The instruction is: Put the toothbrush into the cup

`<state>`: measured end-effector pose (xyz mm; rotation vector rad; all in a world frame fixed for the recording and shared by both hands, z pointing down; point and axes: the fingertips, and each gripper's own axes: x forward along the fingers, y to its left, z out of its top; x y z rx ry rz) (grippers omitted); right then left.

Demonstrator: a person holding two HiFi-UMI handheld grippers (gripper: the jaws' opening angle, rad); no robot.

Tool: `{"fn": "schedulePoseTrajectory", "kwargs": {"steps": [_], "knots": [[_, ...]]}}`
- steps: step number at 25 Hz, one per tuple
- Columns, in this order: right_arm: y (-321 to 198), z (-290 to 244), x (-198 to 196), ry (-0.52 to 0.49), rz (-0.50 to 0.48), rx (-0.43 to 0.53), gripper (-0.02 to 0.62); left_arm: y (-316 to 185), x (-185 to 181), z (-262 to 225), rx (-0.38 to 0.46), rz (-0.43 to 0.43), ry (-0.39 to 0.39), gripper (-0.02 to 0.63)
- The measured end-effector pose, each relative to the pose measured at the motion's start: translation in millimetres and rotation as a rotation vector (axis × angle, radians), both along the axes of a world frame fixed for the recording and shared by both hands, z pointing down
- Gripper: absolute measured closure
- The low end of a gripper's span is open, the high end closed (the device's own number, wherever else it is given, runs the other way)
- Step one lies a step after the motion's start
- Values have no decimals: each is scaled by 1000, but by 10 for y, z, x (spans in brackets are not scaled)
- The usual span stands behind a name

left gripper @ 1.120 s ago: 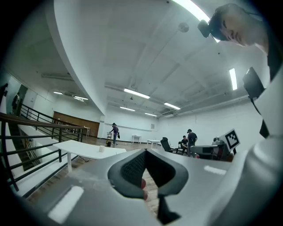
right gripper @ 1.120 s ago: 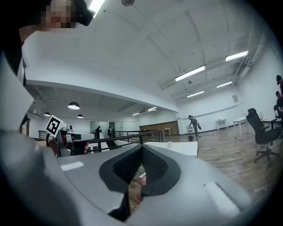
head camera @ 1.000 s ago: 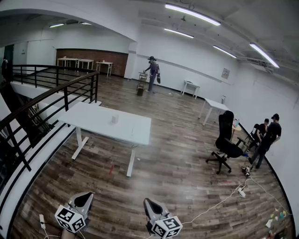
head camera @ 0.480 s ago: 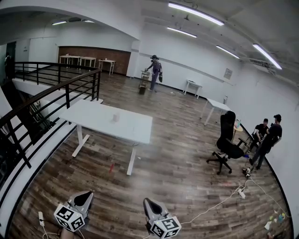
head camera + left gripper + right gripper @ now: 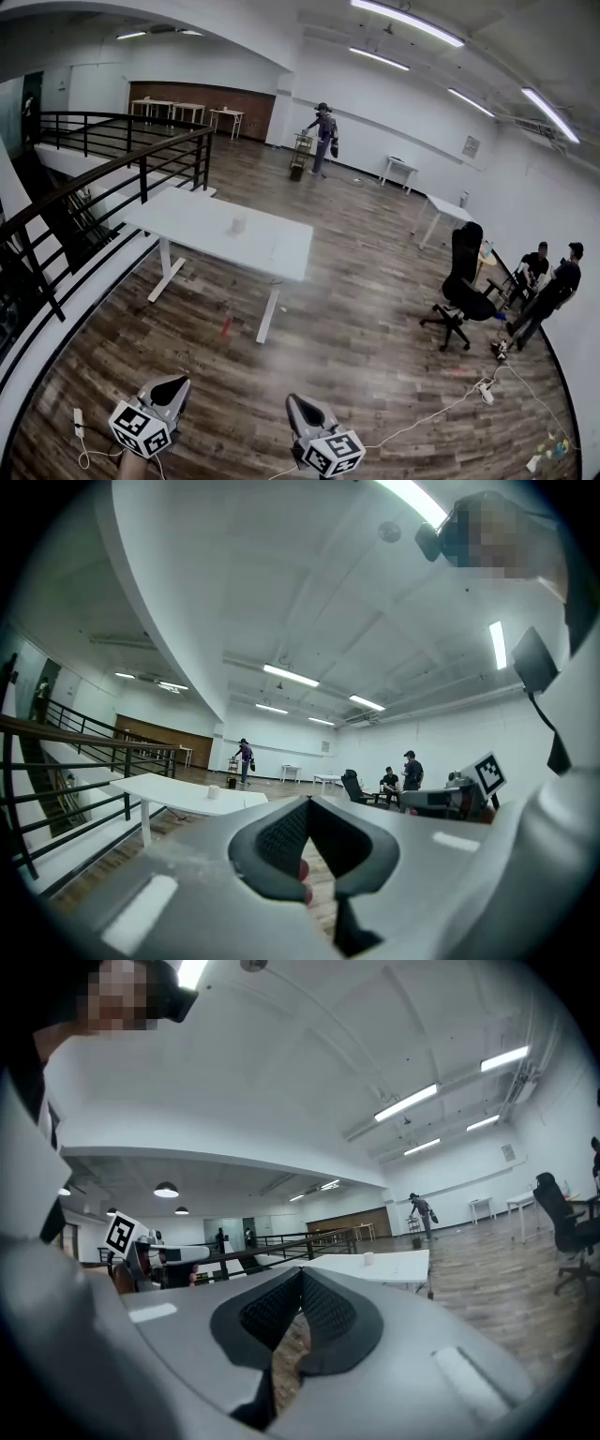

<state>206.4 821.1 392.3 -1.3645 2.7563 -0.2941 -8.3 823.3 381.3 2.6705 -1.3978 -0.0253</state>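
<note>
A small pale cup (image 5: 238, 224) stands on the white table (image 5: 187, 217) several steps ahead of me across the wood floor. It also shows in the left gripper view as the cup (image 5: 214, 792) and in the right gripper view as the cup (image 5: 368, 1259). The toothbrush is too small to make out. My left gripper (image 5: 167, 389) and right gripper (image 5: 302, 412) hang low at the front, pointing level toward the table and far from it. The left gripper (image 5: 308, 801) is shut and holds nothing. So is the right gripper (image 5: 301, 1271).
A black railing (image 5: 103, 183) runs along the left. An office chair (image 5: 461, 291) and two people (image 5: 553, 291) are at the right, and another person (image 5: 324, 139) stands far back. Cables (image 5: 441, 408) cross the floor. A small red thing (image 5: 226, 325) lies under the table.
The head view has shifted a little, so the table and cup sit slightly higher and to the right. The left gripper has edged forward. Both grippers stay shut.
</note>
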Motion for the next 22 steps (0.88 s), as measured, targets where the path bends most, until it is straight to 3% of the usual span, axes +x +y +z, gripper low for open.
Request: {"fn": "schedulePoseTrajectory", "kwargs": {"steps": [12, 22], "knots": [[-207, 120, 115, 4, -25, -5, 588, -78, 106, 48, 5, -56, -21, 600], [-779, 213, 77, 21, -20, 15, 588, -687, 89, 92, 10, -36, -10, 600]]}}
